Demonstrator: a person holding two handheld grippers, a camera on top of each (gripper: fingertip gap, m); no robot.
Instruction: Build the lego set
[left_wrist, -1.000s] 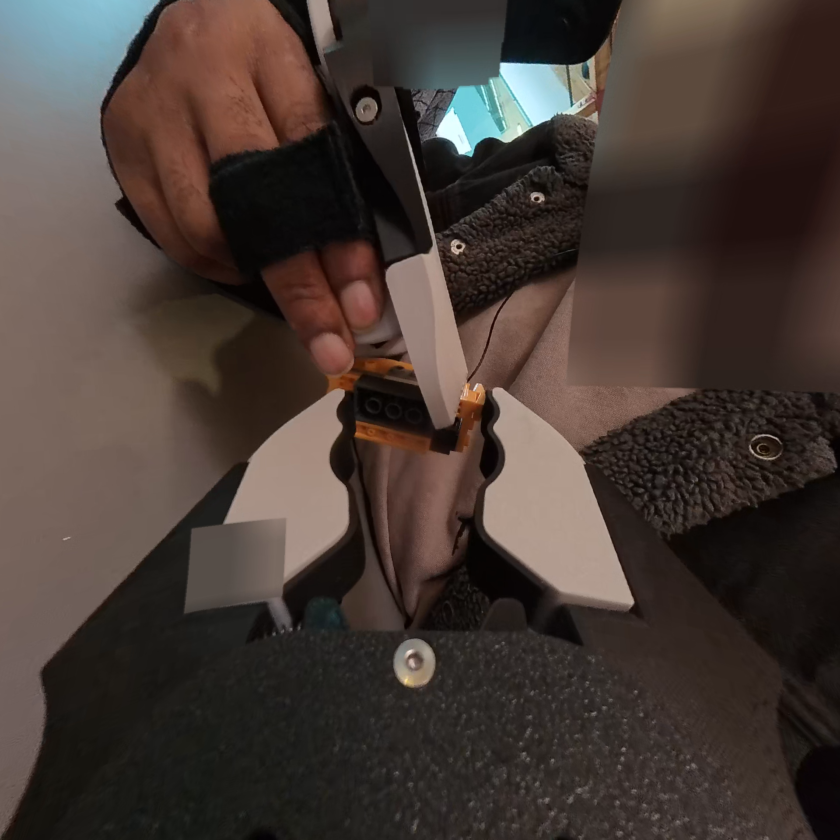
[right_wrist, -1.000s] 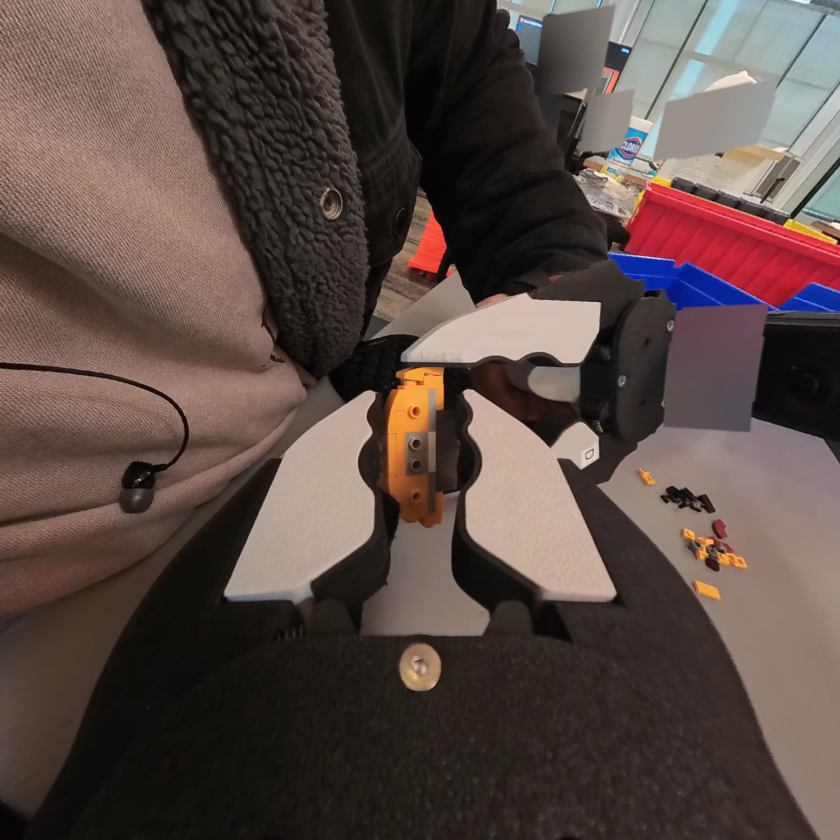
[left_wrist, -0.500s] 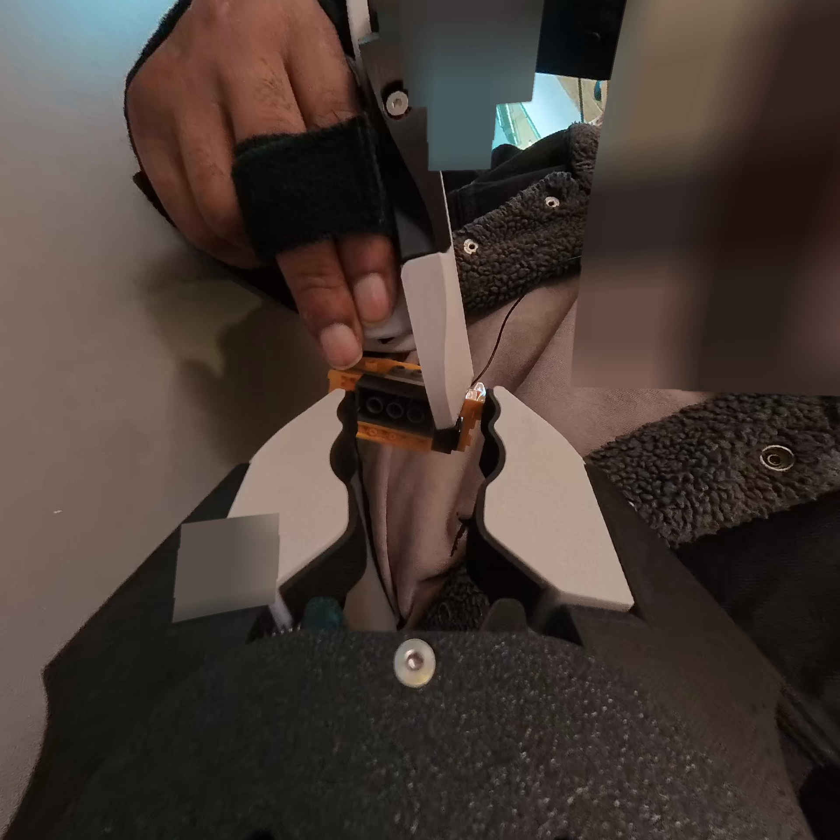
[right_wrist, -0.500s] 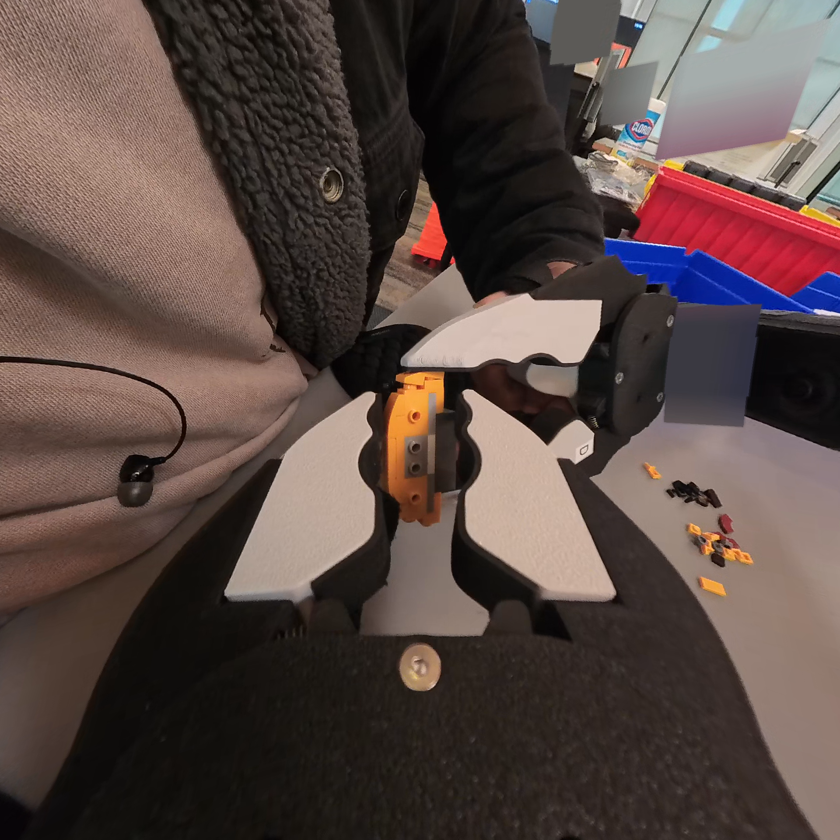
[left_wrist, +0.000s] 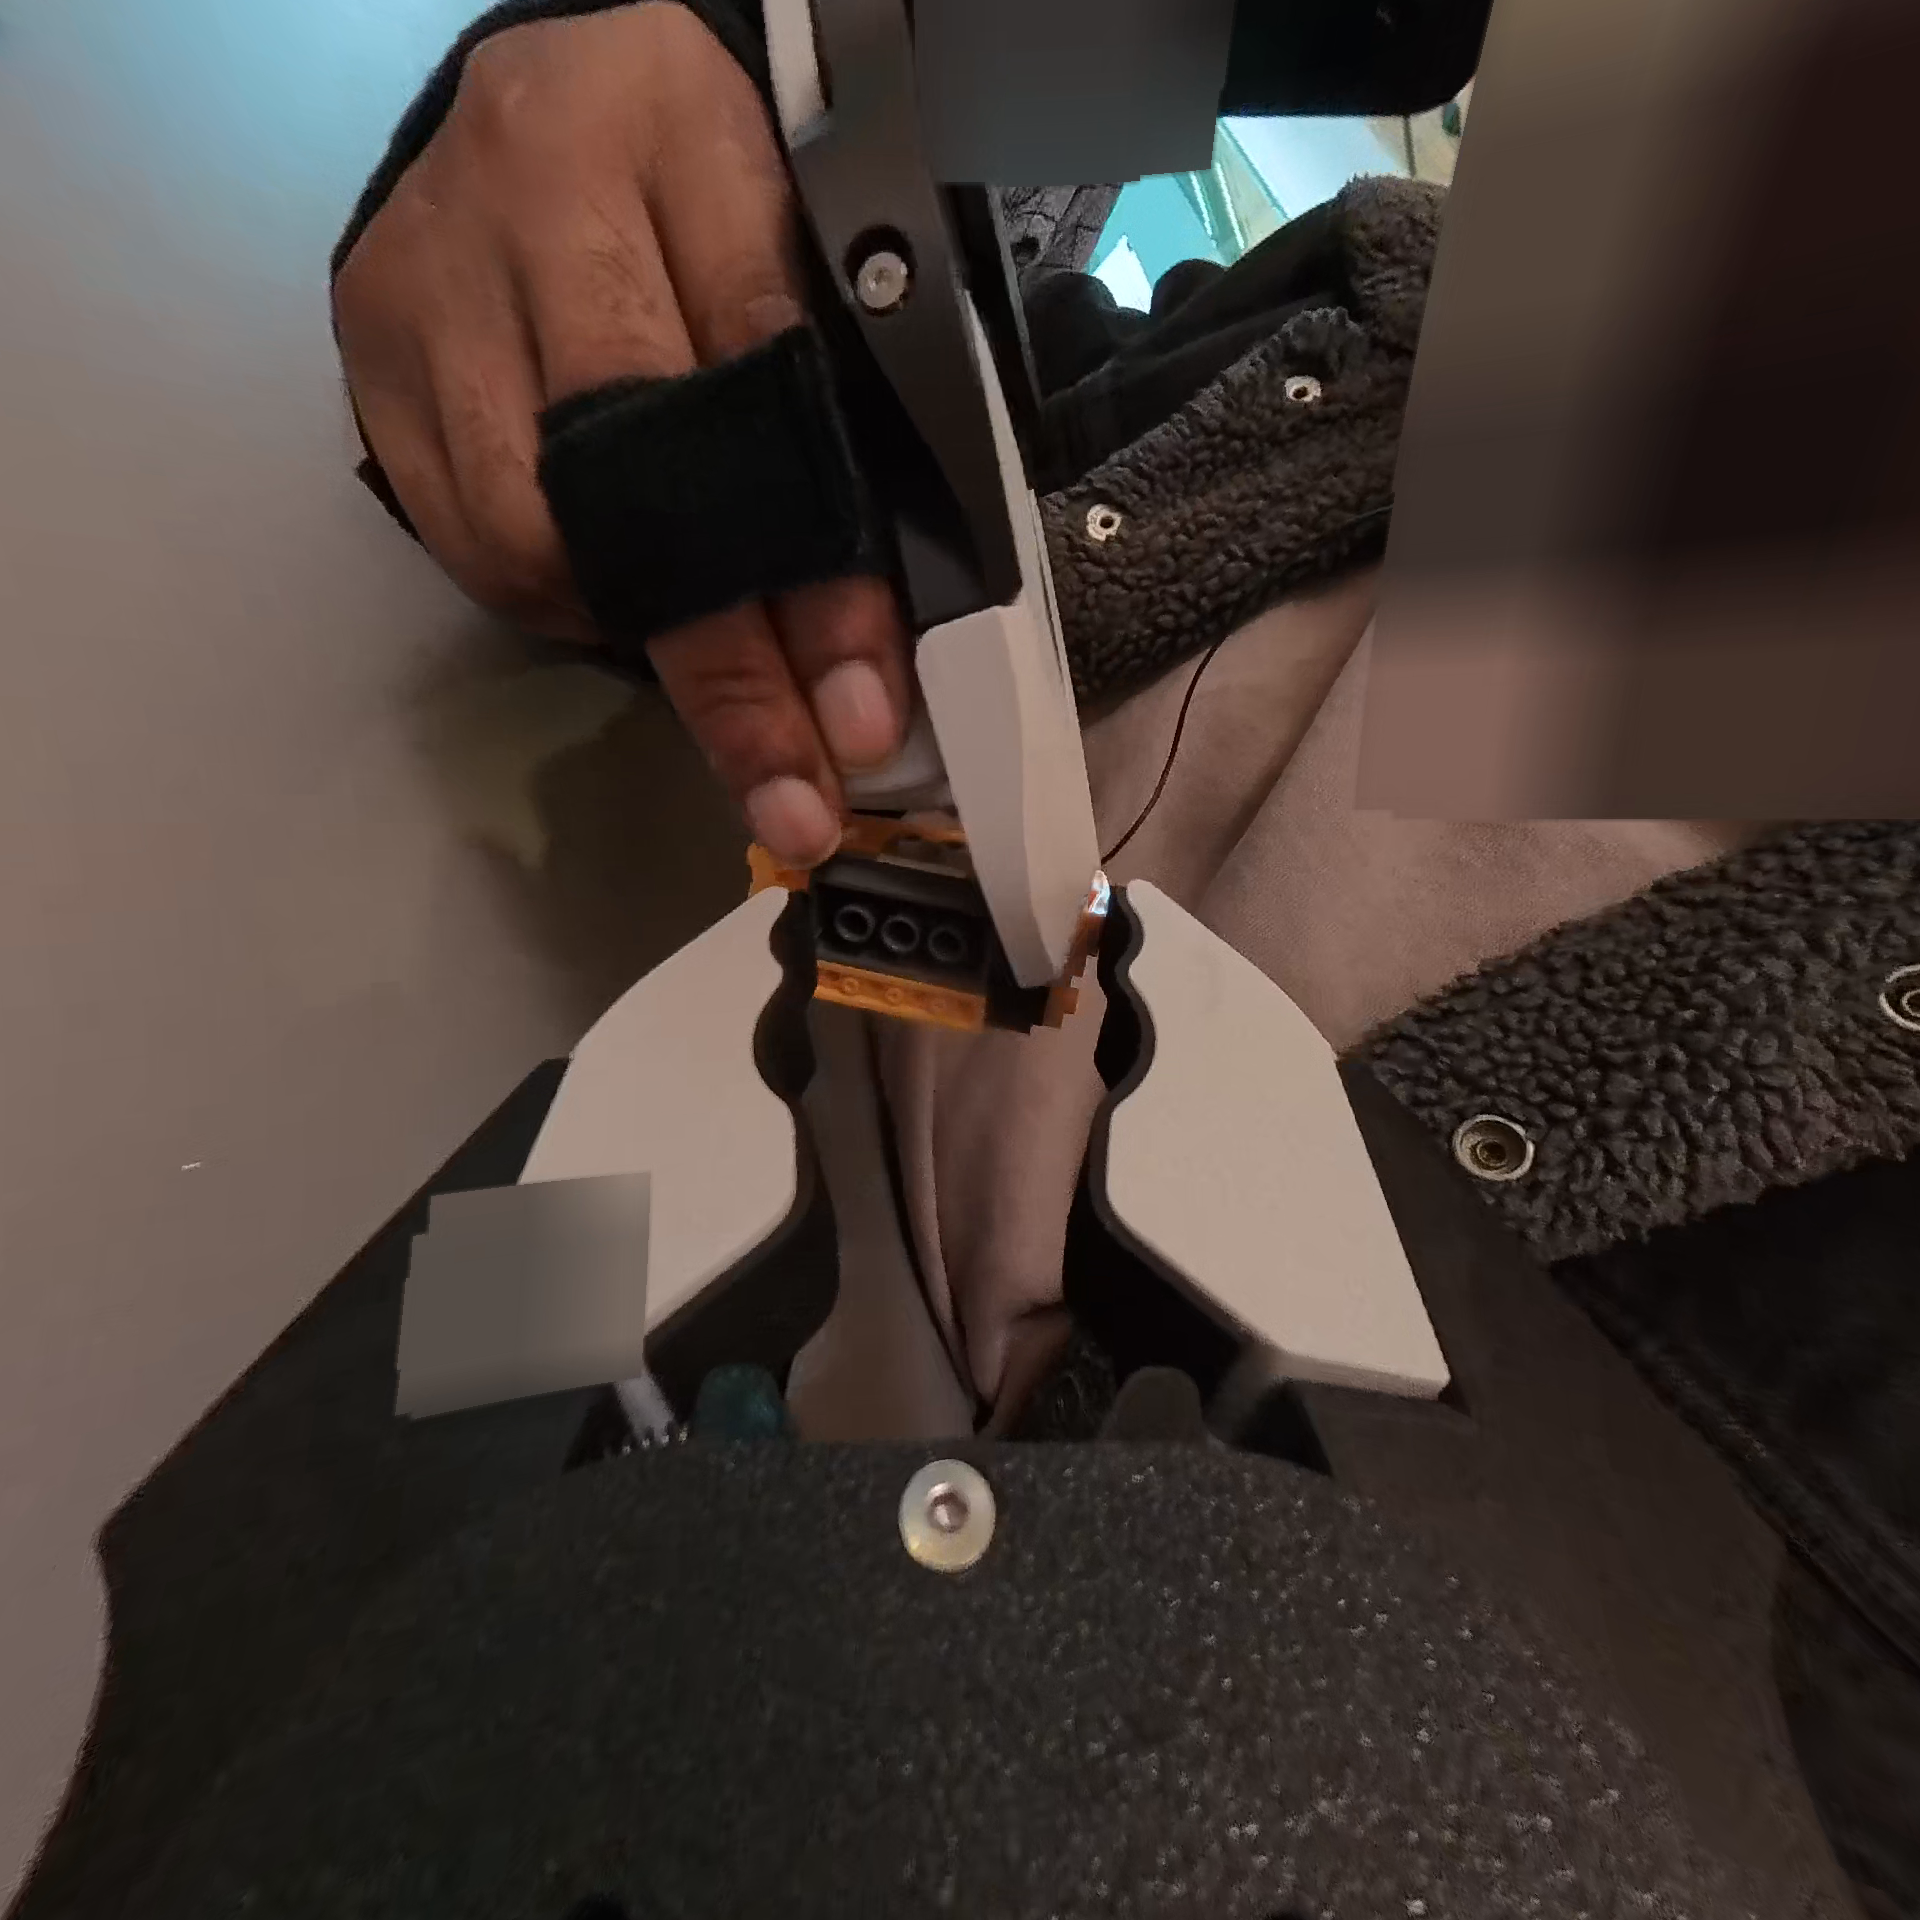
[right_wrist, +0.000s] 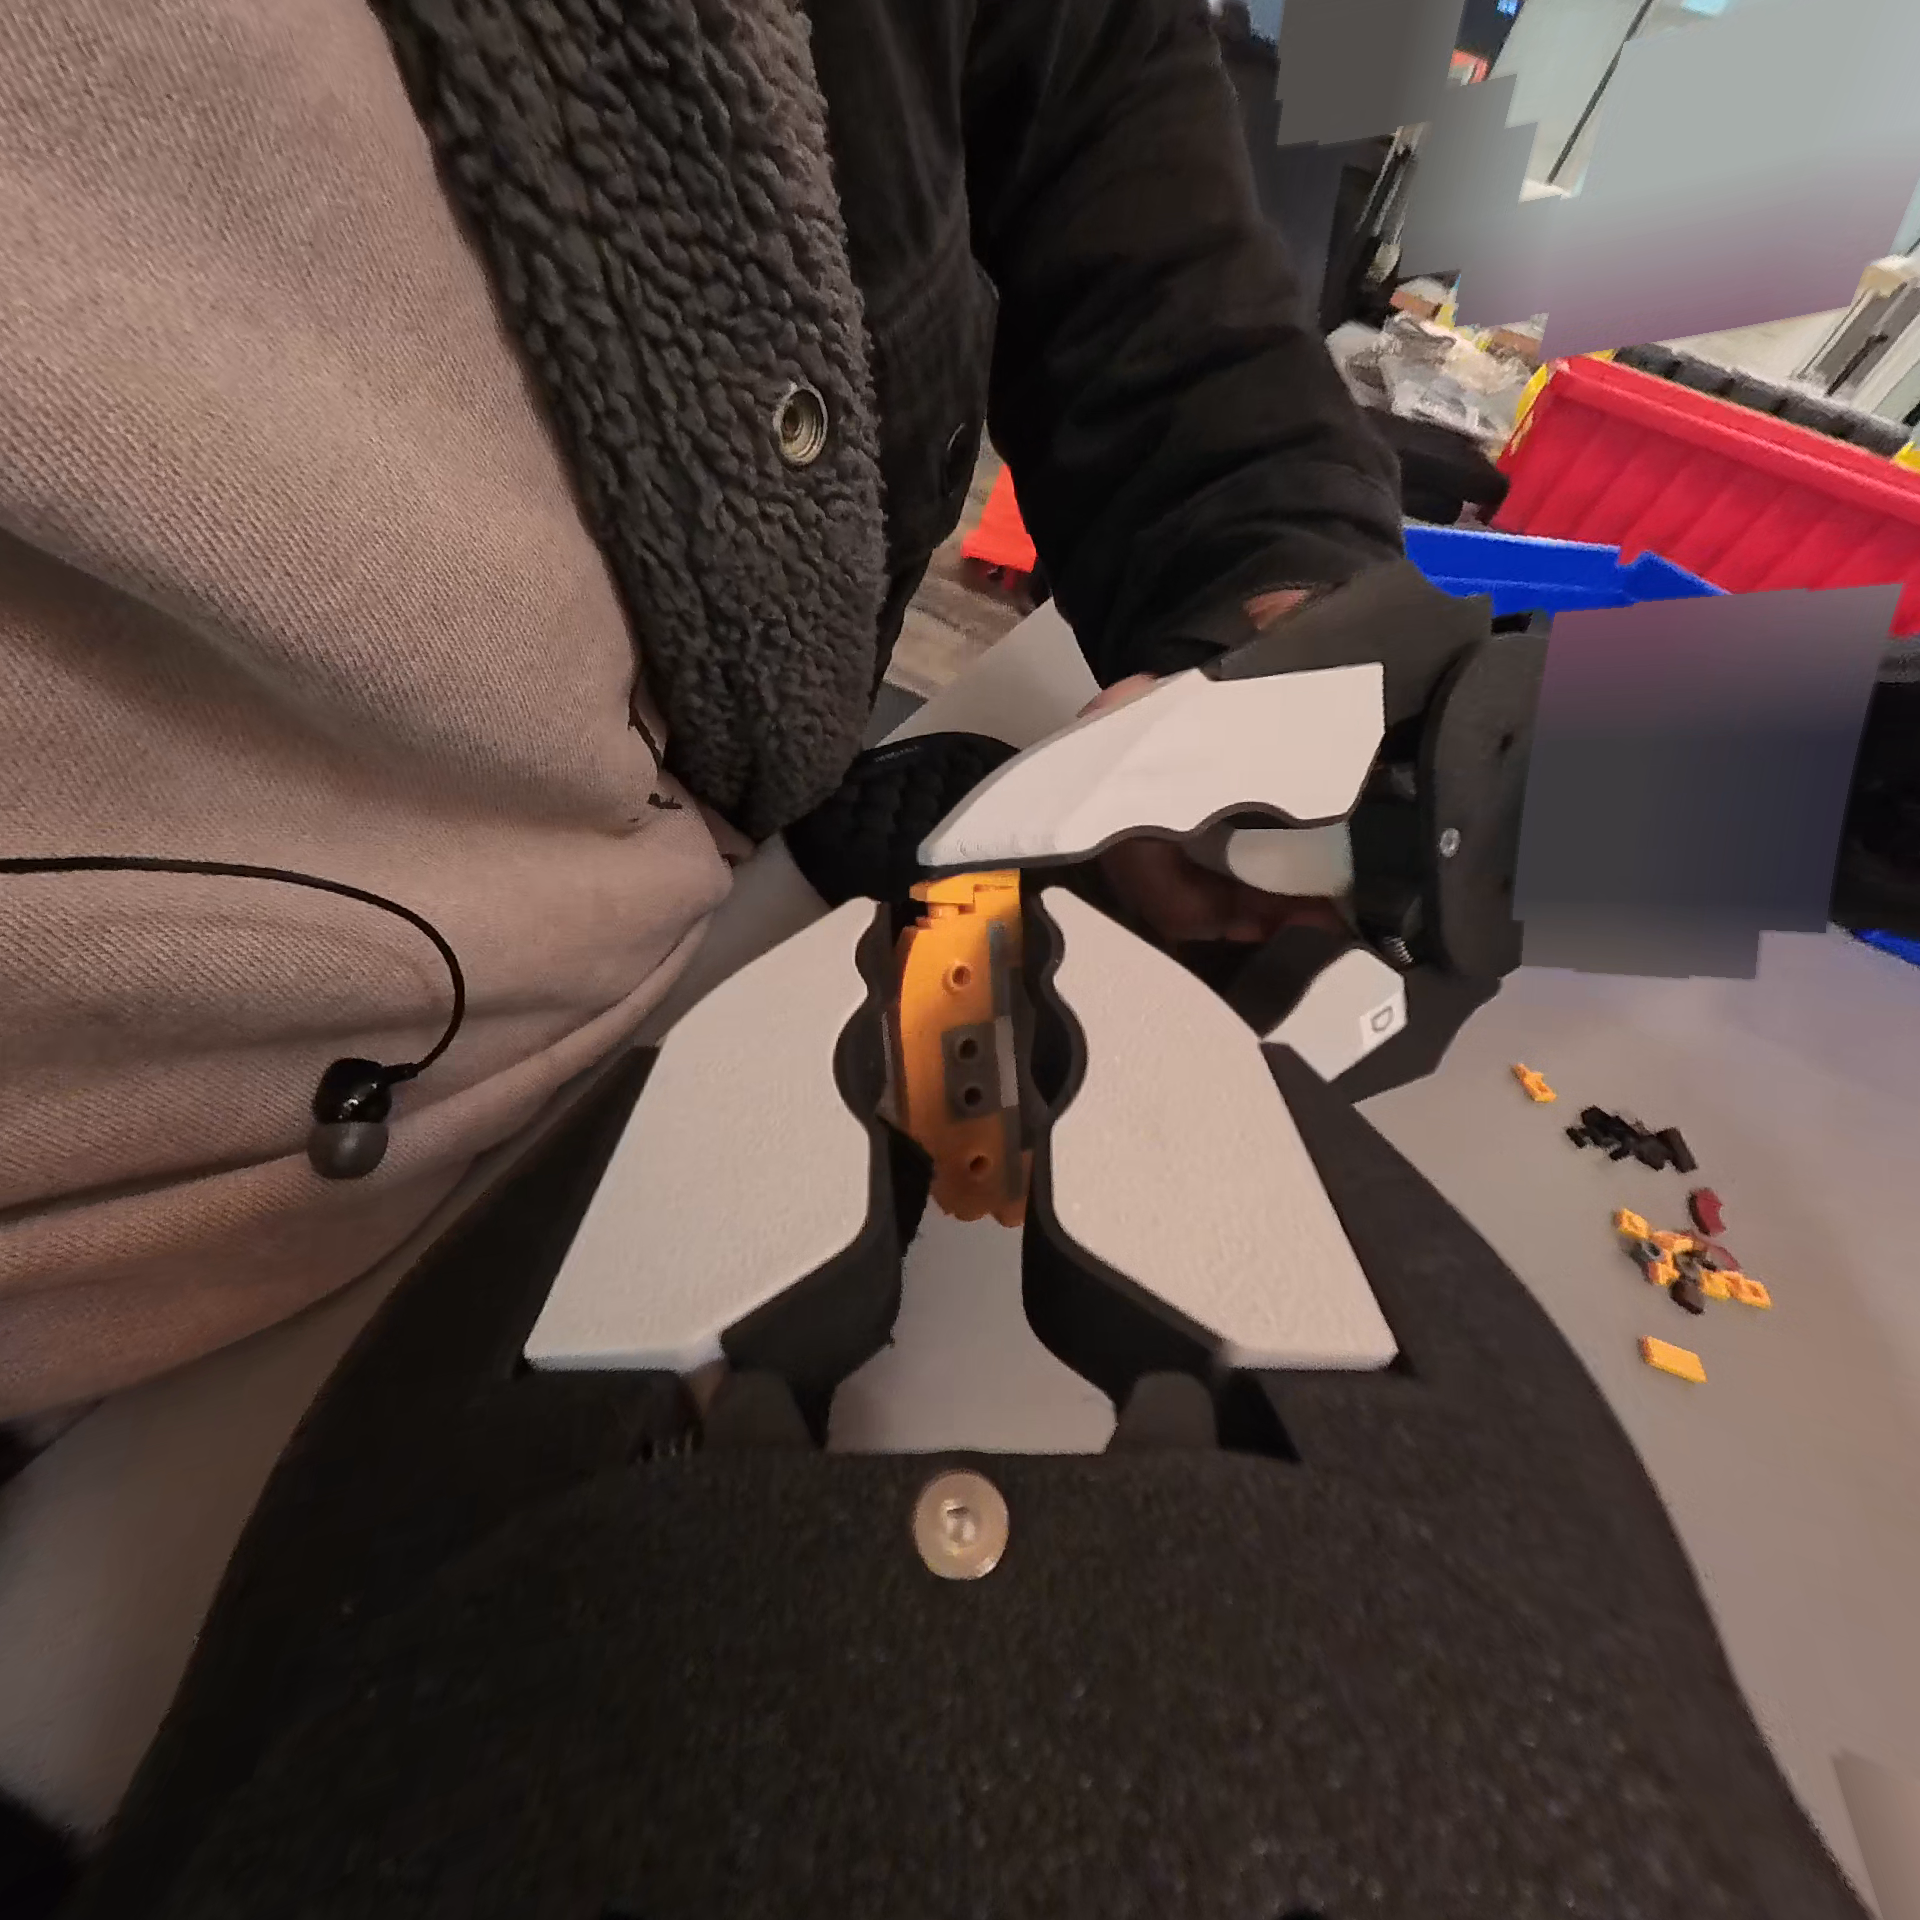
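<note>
Both tools pinch one orange-and-black lego assembly (right_wrist: 961, 1049) in mid-air.
The right tool (right_wrist: 956, 1049) clamps its flanks; the left tool (left_wrist: 945, 935), coming from 1 o'clock, grips its end. Opposed squeezing could pop bricks off toward the loose pieces (right_wrist: 1683, 1257) at 3 o'clock on the table (right_wrist: 1766, 1558).

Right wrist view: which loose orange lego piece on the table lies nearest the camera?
The flat orange plate, lying alone on the grey table, below the mixed orange and dark red cluster. The small orange piece lies farther back.
</note>
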